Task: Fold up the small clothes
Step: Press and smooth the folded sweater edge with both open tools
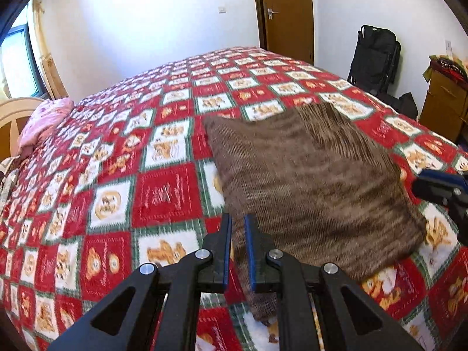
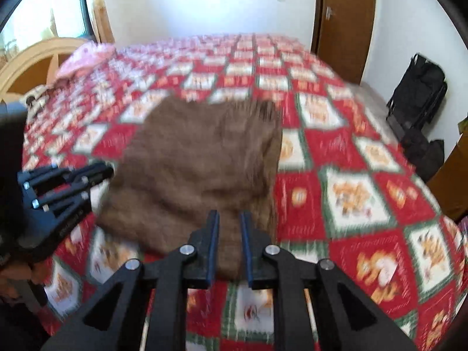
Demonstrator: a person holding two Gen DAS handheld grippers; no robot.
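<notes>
The brown knitted garment (image 1: 307,181) lies flat on the bed (image 1: 163,193), which is covered with a red, white and green blanket with bear pictures. The garment looks like a folded rectangle, with one narrow strip of it running toward the left wrist camera.

The left gripper (image 1: 237,222) is low over the near edge of the garment. Its 2 fingers (image 1: 225,251) with blue pads stand close together, with only a narrow gap between them. The narrow strip of brown cloth runs in this gap and continues under the gripper, but the picture is blurred, so I cannot tell if the pads really press on it.

The right gripper (image 2: 229,219) is also at the near edge of the garment (image 2: 204,163), seen from its own camera. Its fingers (image 2: 213,248) are a little more apart than those of the left one, and brown cloth fills the space between them. If the cloth is held or only lies below, I cannot tell, because this view is blurred too.

In the right wrist view the left gripper (image 2: 108,172) shows at the left side, its tip touching or just beside the left border of the garment. In the left wrist view the right gripper (image 1: 421,185) shows at the far right, just beside the right border of the garment.

Far beyond the left gripper, to the left, a pink cloth (image 1: 44,122) lies at the head of the bed. A brown door (image 1: 285,11) and a black bag (image 1: 376,55) are behind the bed.
</notes>
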